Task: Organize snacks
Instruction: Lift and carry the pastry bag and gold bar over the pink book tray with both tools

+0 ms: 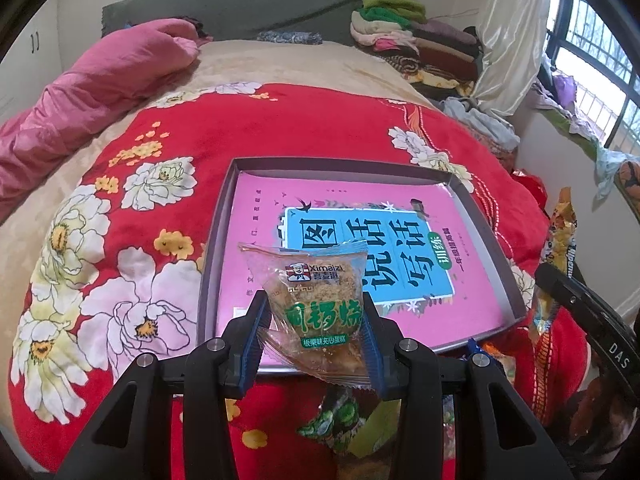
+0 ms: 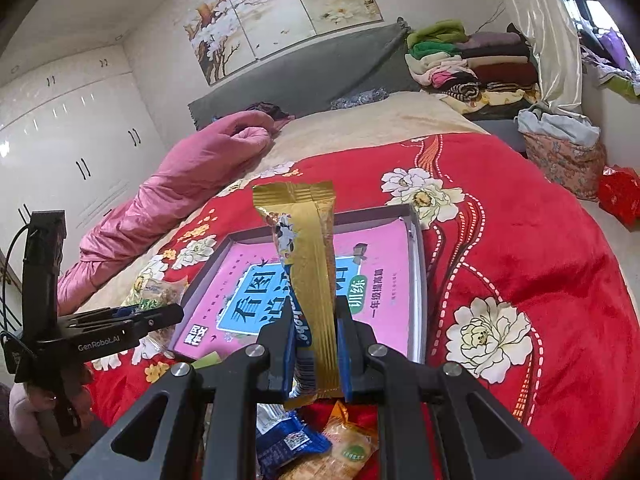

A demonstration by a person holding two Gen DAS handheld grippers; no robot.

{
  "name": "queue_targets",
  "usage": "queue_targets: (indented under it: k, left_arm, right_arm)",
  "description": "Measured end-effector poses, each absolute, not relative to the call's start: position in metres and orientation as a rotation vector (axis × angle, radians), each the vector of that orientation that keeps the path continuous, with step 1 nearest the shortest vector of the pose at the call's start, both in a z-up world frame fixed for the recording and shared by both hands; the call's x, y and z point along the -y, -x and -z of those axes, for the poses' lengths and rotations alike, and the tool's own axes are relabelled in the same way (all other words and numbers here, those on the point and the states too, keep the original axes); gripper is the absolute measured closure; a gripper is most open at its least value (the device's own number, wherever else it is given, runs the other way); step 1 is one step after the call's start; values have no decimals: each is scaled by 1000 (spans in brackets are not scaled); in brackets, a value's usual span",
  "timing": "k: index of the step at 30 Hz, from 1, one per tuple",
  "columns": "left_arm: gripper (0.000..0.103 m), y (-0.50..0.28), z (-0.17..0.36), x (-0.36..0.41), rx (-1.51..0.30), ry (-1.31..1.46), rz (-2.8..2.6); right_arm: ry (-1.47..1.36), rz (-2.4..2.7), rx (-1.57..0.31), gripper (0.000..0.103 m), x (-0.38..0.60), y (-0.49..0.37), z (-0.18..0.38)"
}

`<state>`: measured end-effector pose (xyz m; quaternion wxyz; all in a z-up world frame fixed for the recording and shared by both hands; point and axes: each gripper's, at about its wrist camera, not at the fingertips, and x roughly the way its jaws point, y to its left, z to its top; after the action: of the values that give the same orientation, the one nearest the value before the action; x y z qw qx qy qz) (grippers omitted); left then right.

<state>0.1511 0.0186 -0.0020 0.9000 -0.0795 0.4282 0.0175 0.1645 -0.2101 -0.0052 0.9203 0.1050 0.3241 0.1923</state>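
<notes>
Tilting downward, left gripper [image 1: 316, 340] clamps cake packet [image 1: 316, 300]; right gripper [image 2: 316, 350] clamps gold bar [image 2: 308, 272].

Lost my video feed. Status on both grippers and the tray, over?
Left gripper shut on cake packet. Right gripper shut on gold bar. Tray ahead, holds only a pink book. Nothing blocking.

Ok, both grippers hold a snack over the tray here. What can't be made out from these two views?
- Loose snacks on the bedspread: both views, mostly hidden behind the gripper bodies and cut by the bottom edge; count and kinds unclear.
- Book in the tray: its near part is covered by the cake packet in the left view and by the gold bar in the right view.
</notes>
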Motion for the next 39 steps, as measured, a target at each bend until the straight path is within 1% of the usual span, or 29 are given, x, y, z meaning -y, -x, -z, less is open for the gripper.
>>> queue_targets:
  k: [29, 39]
  left_arm:
    - [59, -175, 34, -12, -934, 129, -37]
    - [59, -181, 45, -13, -954, 121, -48]
  right_arm:
    - [-249, -334, -712, 85, 218, -190, 25]
    - [-233, -298, -779, 85, 216, -202, 43]
